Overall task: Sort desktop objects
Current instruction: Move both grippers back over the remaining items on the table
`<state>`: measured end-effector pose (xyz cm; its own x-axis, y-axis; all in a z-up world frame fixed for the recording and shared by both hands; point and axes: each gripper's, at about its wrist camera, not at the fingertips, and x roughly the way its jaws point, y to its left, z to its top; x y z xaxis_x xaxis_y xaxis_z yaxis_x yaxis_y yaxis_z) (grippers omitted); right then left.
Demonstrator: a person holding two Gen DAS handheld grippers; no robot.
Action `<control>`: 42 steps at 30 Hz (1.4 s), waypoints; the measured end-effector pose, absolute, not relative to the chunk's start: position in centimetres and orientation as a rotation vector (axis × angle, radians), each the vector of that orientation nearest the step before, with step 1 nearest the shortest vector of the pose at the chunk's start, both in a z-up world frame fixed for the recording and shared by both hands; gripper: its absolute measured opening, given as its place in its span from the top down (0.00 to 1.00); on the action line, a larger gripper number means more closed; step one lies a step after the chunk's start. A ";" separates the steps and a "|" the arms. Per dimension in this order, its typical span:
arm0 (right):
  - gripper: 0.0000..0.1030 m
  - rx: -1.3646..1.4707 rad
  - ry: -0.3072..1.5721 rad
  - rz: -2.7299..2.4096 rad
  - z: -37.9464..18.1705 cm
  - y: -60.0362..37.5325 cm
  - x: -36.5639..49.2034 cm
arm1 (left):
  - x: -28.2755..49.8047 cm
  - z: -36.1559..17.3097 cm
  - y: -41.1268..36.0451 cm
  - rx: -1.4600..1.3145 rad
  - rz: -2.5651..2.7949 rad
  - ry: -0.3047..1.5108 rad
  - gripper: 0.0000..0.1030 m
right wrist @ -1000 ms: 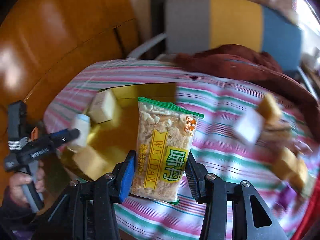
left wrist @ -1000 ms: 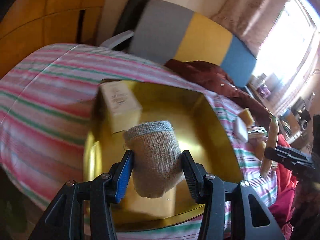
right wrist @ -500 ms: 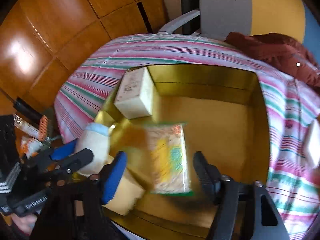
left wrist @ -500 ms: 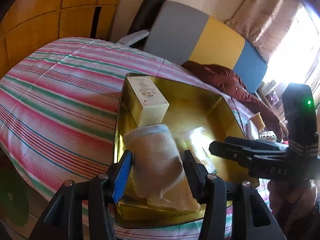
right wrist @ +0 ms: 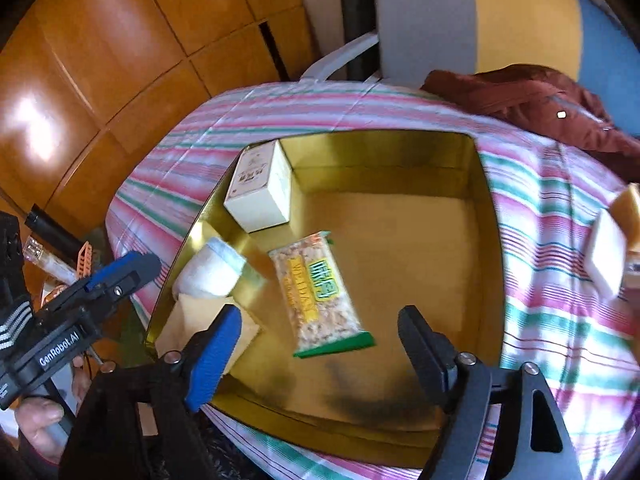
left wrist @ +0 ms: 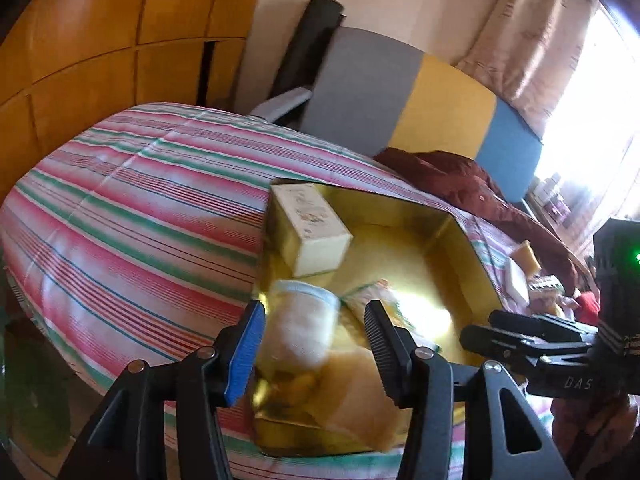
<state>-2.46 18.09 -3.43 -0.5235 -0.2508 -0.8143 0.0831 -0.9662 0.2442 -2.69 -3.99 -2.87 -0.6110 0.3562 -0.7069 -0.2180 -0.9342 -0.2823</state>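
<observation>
A gold tin box (right wrist: 486,200) sits on the striped cloth. A cream carton (right wrist: 260,184) stands in its far left corner. The snack pack (right wrist: 316,300) lies flat on the box floor, below my right gripper (right wrist: 319,314), whose jaws are opening and touch nothing. A rolled grey sock (left wrist: 300,332) with a blue cuff lies blurred between the fingers of my left gripper (left wrist: 314,306), with a gap to the right pad. In the right wrist view the sock (right wrist: 212,276) sits beyond the left gripper's (right wrist: 144,270) tips, on a tan box (right wrist: 192,320).
The striped tablecloth (left wrist: 140,240) drops off at the left. A white block (right wrist: 604,256) and a tan block (right wrist: 628,208) lie right of the box. A maroon garment (right wrist: 540,96) and a grey, yellow and blue chair back (left wrist: 400,100) stand behind.
The right gripper carried the snack pack over the box, opened and let it drop to the floor. The sock, first pinched in the left jaws, now sits lower and loose in the box corner.
</observation>
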 end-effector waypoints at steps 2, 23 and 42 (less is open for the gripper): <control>0.16 1.381 -0.258 -2.623 -2.9 18.8 -1.5 | -2.3 -2.7 -3.1 -1.166 2.534 -0.218 0.51; 0.10 1.391 -0.659 -2.973 -2.8 35.1 7.5 | -1.0 -0.9 6.9 -1.125 2.259 -0.082 0.52; 0.30 1.717 -0.869 -3.205 -2.1 53.3 17.9 | 2.9 -0.2 21.7 -1.101 1.937 0.153 0.52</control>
